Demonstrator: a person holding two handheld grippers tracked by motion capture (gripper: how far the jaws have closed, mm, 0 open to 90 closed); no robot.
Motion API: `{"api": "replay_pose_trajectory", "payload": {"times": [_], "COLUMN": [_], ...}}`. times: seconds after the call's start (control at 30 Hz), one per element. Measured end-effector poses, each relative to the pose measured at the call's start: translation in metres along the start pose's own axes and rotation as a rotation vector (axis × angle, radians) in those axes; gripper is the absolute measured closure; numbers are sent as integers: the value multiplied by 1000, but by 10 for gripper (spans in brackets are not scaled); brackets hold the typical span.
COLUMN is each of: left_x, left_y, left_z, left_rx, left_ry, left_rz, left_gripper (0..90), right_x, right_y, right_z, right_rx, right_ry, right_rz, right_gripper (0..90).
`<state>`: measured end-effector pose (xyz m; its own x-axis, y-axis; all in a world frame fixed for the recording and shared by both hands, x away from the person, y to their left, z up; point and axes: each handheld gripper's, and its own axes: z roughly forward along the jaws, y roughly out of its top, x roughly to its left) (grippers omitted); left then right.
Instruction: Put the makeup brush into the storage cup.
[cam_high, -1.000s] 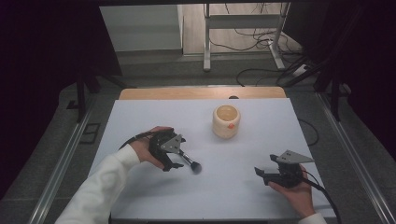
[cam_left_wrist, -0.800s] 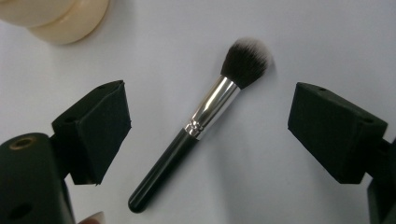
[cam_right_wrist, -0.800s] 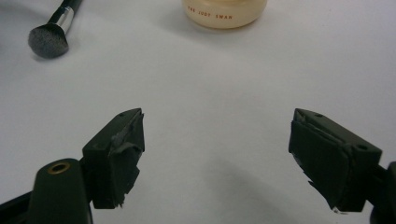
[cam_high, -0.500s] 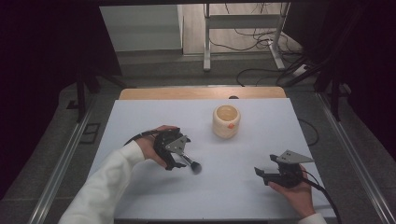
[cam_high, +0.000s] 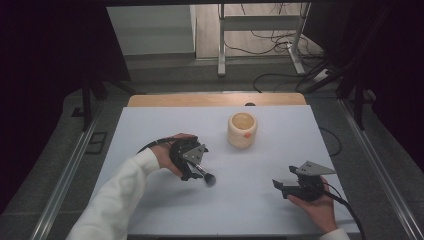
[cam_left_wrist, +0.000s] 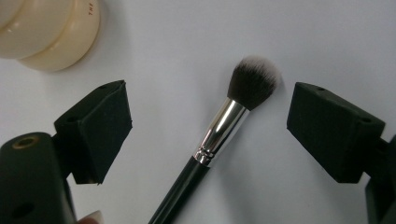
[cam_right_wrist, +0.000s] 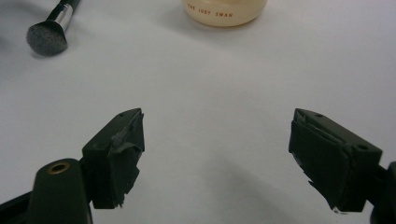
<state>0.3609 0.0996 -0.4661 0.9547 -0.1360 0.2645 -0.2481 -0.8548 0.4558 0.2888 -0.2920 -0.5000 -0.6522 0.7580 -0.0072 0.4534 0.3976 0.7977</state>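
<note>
A make-up brush (cam_left_wrist: 219, 130) with a black handle, silver ferrule and dark white-tipped bristles lies flat on the white table. My left gripper (cam_left_wrist: 212, 102) is open above it, one jaw on each side, and neither pad touches it. From above, the left gripper (cam_high: 196, 171) hangs over the handle and the brush head (cam_high: 209, 178) pokes out toward the lower right. A cream round jar (cam_high: 242, 130) stands upright behind it, open at the top. My right gripper (cam_high: 278, 185) rests near the table's front right, open, with nothing between its jaws (cam_right_wrist: 217, 126).
The white table top (cam_high: 150, 125) has a wooden strip along its far edge. Metal rails run down both sides of the table. Cables and a stand's legs lie on the floor beyond. The jar (cam_right_wrist: 226, 11) and brush (cam_right_wrist: 49, 35) sit ahead of my right gripper.
My left gripper has shifted slightly to the right over the brush. The brush, jar and right gripper have kept their places.
</note>
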Motion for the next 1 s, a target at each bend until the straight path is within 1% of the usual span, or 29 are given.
{"api": "replay_pose_trajectory", "payload": {"times": [0.2,0.3,0.37,0.4,0.47,0.53,0.63,0.67,0.73,0.77,0.9,0.93,0.97,1.0], "left_x": [0,1,2,2,2,2,3,3,5,6,9,10,10,10], "left_y": [-1,-2,-3,-3,-3,-3,-3,-3,-5,-5,-9,-9,-9,-10], "left_z": [5,8,10,10,15,18,20,21,23,24,28,29,29,31], "left_rx": [14,19,26,26,39,47,57,60,47,47,59,63,63,72], "left_ry": [-17,-28,-41,-41,-61,-65,-61,-60,-58,-59,-86,-96,-96,-105], "left_rz": [10,3,-9,-9,-11,-5,5,13,15,20,38,40,40,41], "left_gripper": [134,120,101,98,82,81,89,105,119,120,157,168,173,173], "right_x": [0,0,0,0,0,0,0,0,0,0,0,0,0,0], "right_y": [0,0,0,0,0,0,0,0,0,0,0,0,0,0], "right_z": [0,0,0,0,1,1,1,1,1,1,1,1,2,2], "right_rx": [0,0,4,4,3,5,4,4,5,5,6,7,7,7], "right_ry": [1,2,2,2,3,3,4,5,4,2,1,2,1,2], "right_rz": [2,2,1,1,1,-1,0,-1,-1,-2,-2,-2,-4,-4], "right_gripper": [189,189,189,189,189,189,190,190,189,189,189,190,190,189]}}
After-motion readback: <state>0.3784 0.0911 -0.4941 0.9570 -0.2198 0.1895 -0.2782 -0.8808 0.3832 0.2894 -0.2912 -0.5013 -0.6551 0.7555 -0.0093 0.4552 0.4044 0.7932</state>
